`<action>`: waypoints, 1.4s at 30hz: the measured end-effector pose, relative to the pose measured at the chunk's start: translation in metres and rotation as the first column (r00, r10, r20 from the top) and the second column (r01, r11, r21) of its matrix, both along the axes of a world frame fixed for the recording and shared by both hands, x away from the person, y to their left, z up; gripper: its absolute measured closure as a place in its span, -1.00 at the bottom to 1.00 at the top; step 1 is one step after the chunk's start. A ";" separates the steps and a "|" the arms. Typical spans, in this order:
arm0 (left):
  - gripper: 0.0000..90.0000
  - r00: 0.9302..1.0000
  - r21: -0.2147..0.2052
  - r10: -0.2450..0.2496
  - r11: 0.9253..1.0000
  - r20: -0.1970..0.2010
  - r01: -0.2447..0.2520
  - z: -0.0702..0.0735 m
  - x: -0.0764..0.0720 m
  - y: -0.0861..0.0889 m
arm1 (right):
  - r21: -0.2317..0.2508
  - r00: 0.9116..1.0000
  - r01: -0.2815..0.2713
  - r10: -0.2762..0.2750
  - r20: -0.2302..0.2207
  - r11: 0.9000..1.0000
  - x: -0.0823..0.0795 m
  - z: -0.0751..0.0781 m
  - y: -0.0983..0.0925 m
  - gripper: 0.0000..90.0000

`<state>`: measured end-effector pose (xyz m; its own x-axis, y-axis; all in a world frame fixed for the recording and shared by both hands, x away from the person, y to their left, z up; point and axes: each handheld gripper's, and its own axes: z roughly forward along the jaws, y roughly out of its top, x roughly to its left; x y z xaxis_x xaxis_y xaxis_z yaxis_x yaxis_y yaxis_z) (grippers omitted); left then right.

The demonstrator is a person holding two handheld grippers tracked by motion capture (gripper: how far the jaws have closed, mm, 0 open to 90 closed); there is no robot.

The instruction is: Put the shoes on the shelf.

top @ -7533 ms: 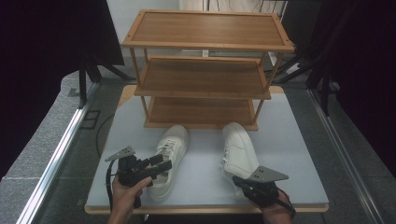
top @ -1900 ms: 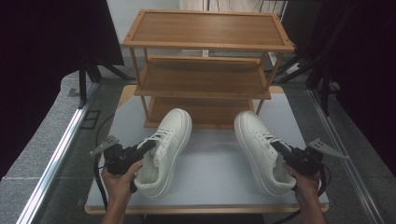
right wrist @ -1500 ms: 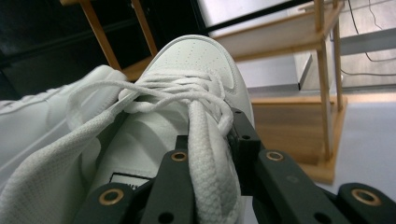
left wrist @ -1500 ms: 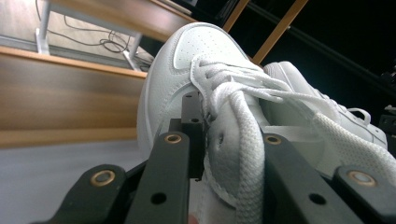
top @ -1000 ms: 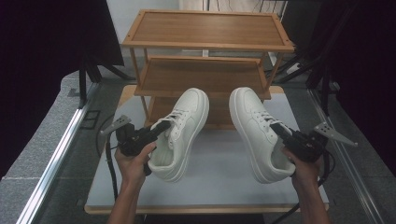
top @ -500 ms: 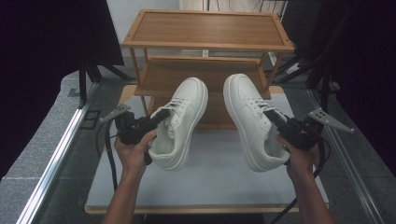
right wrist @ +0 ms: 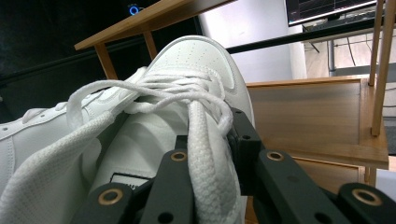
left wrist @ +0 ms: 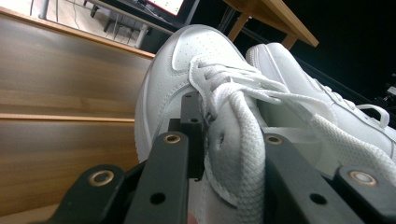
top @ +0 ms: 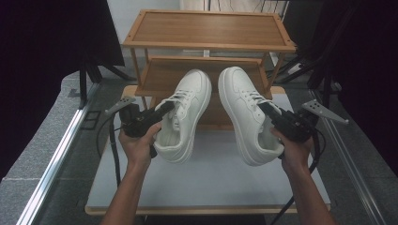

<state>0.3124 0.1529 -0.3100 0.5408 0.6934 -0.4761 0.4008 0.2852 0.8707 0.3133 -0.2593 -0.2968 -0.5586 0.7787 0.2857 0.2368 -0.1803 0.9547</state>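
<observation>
Two white lace-up sneakers hang in the air in front of a wooden shoe rack (top: pixel 206 29), toes pointing at its middle shelf. My left gripper (top: pixel 162 111) is shut on the inner side wall of the left sneaker (top: pixel 187 105). In the left gripper view the jaws (left wrist: pixel 224 140) pinch the collar and laces of the left sneaker (left wrist: pixel 182 60), with the other sneaker (left wrist: pixel 299 79) beside it. My right gripper (top: pixel 272 115) is shut on the right sneaker (top: pixel 241 108) the same way. In the right gripper view the gripper (right wrist: pixel 210 140) clamps that sneaker (right wrist: pixel 196 60) at its laces.
The rack has three wooden shelves and stands at the far end of a white table (top: pixel 211 183). Its thin side posts (right wrist: pixel 380 70) flank the middle shelf (top: pixel 164 79). Black cables trail from both grippers. Grey floor and a metal rail (top: pixel 56 164) lie to the left.
Both sneakers have risen off the table and moved forward to the rack. Their toes now sit close together at the middle shelf. Both grips are unchanged.
</observation>
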 end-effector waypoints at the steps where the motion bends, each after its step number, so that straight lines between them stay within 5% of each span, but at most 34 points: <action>1: 0.77 1.000 0.001 -0.001 1.000 0.000 0.001 0.000 0.000 0.000 | 0.000 1.000 0.001 -0.001 -0.004 1.000 0.001 0.001 0.001 0.82; 9: 0.78 1.000 0.006 0.018 1.000 -0.018 -0.018 0.001 0.009 0.000 | -0.033 1.000 0.017 -0.017 -0.012 0.999 0.011 0.008 0.012 0.82; 42: 0.76 0.994 -0.005 0.090 0.996 -0.061 -0.091 0.022 0.066 -0.010 | -0.008 0.988 0.134 -0.135 -0.077 0.991 0.063 0.020 0.033 0.81</action>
